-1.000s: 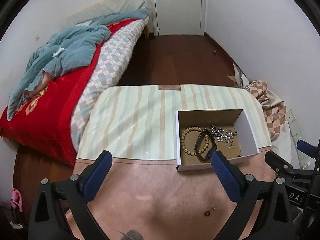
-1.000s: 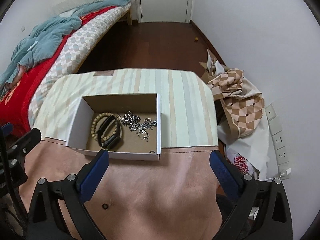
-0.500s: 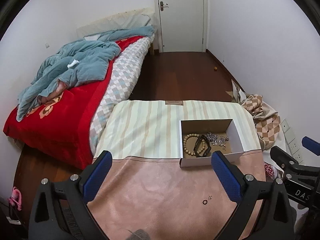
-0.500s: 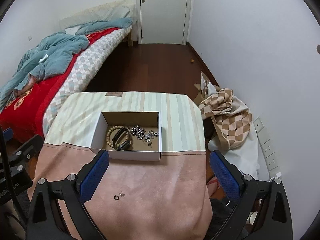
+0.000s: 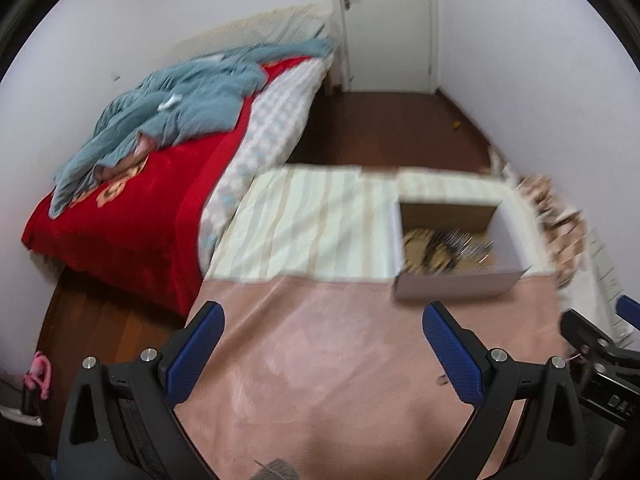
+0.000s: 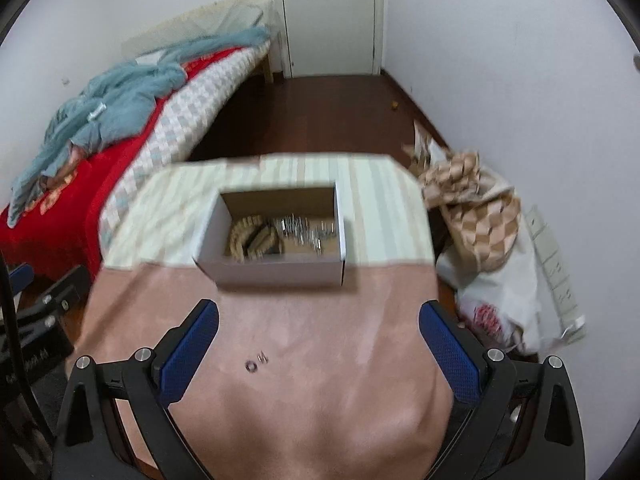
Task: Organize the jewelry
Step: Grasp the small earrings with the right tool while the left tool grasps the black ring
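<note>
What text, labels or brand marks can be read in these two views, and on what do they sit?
"DAS", partial white letters on the black body of the right gripper, cut off at the frame edge.
Red print on the white plastic bag: too blurred to read.
Lettering on the left gripper, as the right wrist view shows it: too blurred to read.
Nothing else carries legible text.

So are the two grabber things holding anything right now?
Left gripper: open, holding nothing.
Right gripper: open, holding nothing.

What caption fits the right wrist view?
Open right gripper above pink cloth, small ring lying loose, cardboard box of jewelry beyond.
</note>
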Demonstrator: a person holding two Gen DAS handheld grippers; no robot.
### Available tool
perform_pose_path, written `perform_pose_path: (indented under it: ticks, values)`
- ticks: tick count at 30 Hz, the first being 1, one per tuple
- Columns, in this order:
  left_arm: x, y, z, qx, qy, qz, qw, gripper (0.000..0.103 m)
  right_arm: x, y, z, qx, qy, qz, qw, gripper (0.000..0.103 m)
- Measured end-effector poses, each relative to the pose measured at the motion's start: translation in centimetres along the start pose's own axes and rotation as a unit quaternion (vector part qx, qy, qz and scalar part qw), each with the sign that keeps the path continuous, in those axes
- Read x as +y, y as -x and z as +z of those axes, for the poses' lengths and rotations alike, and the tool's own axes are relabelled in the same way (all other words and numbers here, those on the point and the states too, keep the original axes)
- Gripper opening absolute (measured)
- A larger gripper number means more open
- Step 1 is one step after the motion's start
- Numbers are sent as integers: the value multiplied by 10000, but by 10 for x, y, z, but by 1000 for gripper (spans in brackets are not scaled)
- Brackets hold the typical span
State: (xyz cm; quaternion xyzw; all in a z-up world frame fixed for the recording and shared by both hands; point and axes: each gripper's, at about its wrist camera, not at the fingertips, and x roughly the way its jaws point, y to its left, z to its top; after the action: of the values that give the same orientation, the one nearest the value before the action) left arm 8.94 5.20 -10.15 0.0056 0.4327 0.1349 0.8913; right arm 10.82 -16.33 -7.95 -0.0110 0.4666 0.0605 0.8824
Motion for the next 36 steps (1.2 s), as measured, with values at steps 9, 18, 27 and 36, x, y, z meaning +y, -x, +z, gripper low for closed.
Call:
perform_pose_path:
  ticks: [9, 18, 27, 36]
  values:
    - [12, -96, -62, 1149, -17, 662, 9912, 101, 14, -113, -69, 890, -33, 779, 9930, 56]
    - [20, -113, -74, 1344, -59, 833, 9874, 101, 44, -141, -86, 876, 462, 767, 9921, 8]
    - [-25, -99, -68, 1283, -317, 21, 9912, 101, -8, -120, -80, 647, -458, 824, 9934, 8]
    - [-92, -105, -80, 1611, -667, -786, 9815, 100, -61, -113, -85, 537, -953, 426, 9931, 8]
